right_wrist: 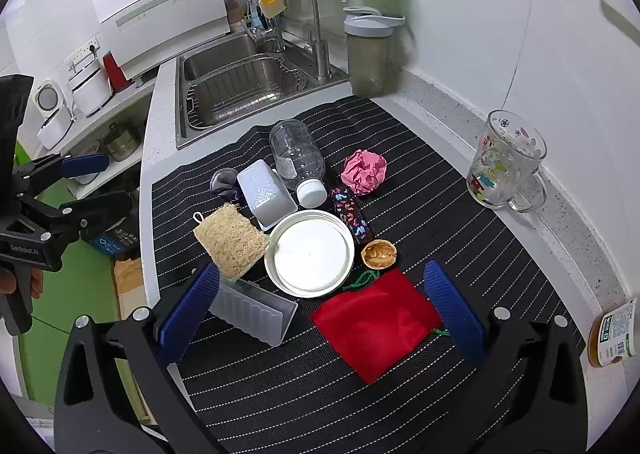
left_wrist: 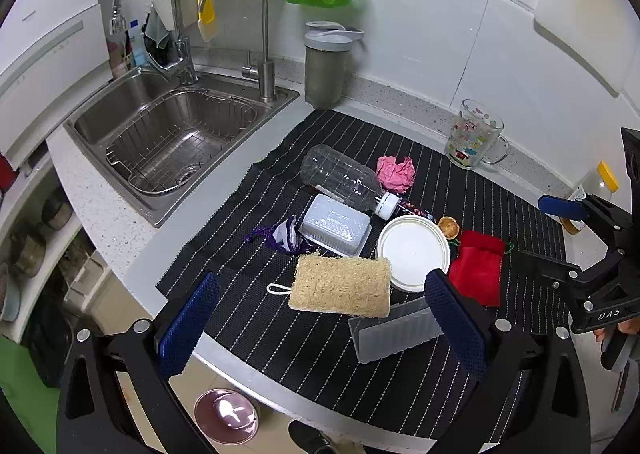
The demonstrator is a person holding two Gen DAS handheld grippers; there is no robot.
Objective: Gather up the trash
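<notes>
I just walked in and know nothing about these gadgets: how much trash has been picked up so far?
Nothing looks collected yet. Both grippers, left and right, hover with jaws open and hold nothing. The plastic bottle, pink crumpled paper and walnut shell lie on the striped mat.

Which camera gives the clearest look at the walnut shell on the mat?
The right wrist view: the walnut shell lies unobstructed beside the white lid, its hollow inside visible. In the left wrist view the shell is smaller and farther off, tucked behind the lid's rim.
</notes>
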